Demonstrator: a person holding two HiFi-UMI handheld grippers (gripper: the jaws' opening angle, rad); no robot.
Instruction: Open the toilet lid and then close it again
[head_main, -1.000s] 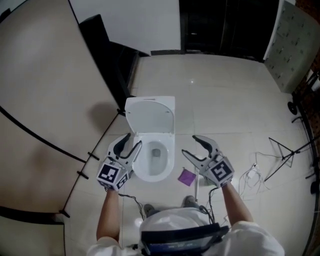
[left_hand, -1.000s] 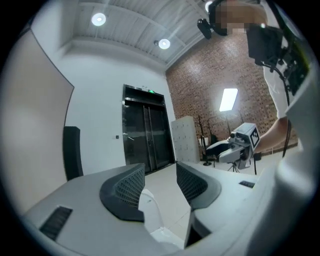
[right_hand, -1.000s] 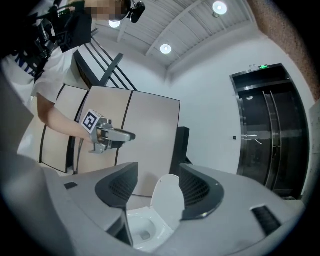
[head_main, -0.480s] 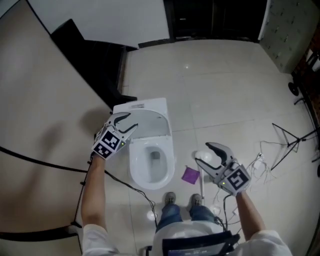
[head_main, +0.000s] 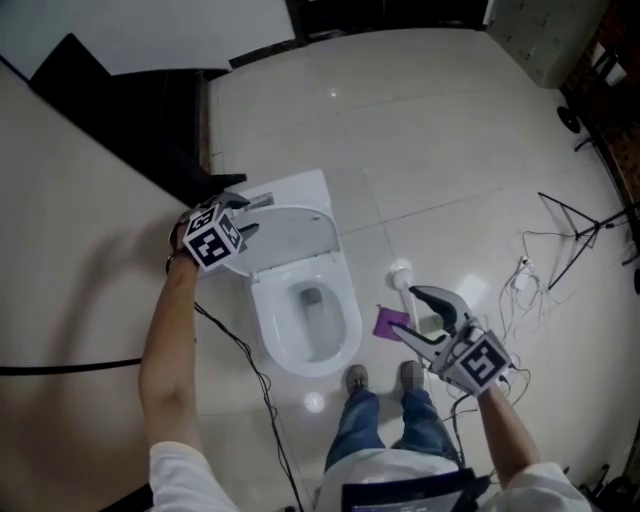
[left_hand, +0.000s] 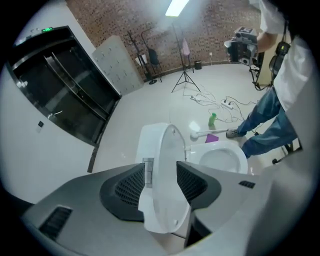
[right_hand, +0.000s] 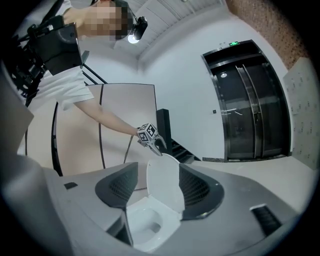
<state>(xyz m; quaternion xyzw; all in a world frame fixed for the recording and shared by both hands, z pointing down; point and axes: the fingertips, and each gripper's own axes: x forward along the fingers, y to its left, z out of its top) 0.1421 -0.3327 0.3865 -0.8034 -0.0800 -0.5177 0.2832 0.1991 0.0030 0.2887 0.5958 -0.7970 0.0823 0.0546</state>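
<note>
A white toilet stands mid-floor with its bowl (head_main: 310, 312) uncovered and its lid (head_main: 292, 232) raised against the cistern. My left gripper (head_main: 238, 217) points down at the lid's top left edge. In the left gripper view the lid (left_hand: 170, 205) runs between the jaws of the left gripper (left_hand: 161, 167), which stand wide and do not clamp it. My right gripper (head_main: 432, 315) hangs open and empty to the right of the bowl. The right gripper view looks past the open right gripper (right_hand: 158, 170) at the lid (right_hand: 164, 187), the bowl (right_hand: 144, 226) and the left gripper (right_hand: 155, 145).
A white toilet brush (head_main: 400, 278), a purple piece (head_main: 392, 323) and a green bottle (left_hand: 212, 119) lie on the tiles right of the bowl. The person's shoes (head_main: 380, 378) stand before it. Cables and a stand (head_main: 560, 240) spread at right. A beige curved wall (head_main: 70, 230) is at left.
My left gripper has swung from beside the bowl's front up and back to the lid's top edge, rolling over. The right gripper has sunk slightly at right. The lid stays raised.
</note>
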